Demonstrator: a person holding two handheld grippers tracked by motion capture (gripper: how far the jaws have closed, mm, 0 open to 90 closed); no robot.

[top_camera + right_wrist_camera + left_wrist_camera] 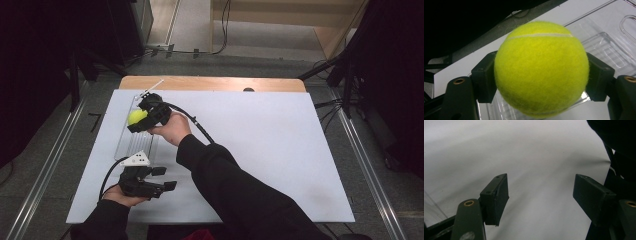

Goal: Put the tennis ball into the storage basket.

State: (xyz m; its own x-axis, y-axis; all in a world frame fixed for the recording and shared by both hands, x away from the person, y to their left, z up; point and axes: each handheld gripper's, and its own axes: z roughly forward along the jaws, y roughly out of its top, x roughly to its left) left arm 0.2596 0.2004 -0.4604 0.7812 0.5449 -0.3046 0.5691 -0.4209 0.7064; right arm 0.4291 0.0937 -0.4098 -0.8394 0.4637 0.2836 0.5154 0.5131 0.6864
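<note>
A yellow-green tennis ball (136, 116) (541, 68) is clamped between the black jaws of my right gripper (138, 118) (541, 80), which is shut on it. The ball hangs just above a clear plastic tray (131, 142) (609, 50) at the left of the white table (260, 140). My left gripper (167, 179) (540, 200) rests near the table's front left edge with its jaws wide apart and nothing between them, only bare white tabletop (524, 157) beneath.
The right arm's dark sleeve (235, 190) crosses the table diagonally from the bottom middle. A black cable (197, 125) trails from the right gripper. A wooden strip (210, 82) edges the table's far side. Metal rails run on both sides of the floor.
</note>
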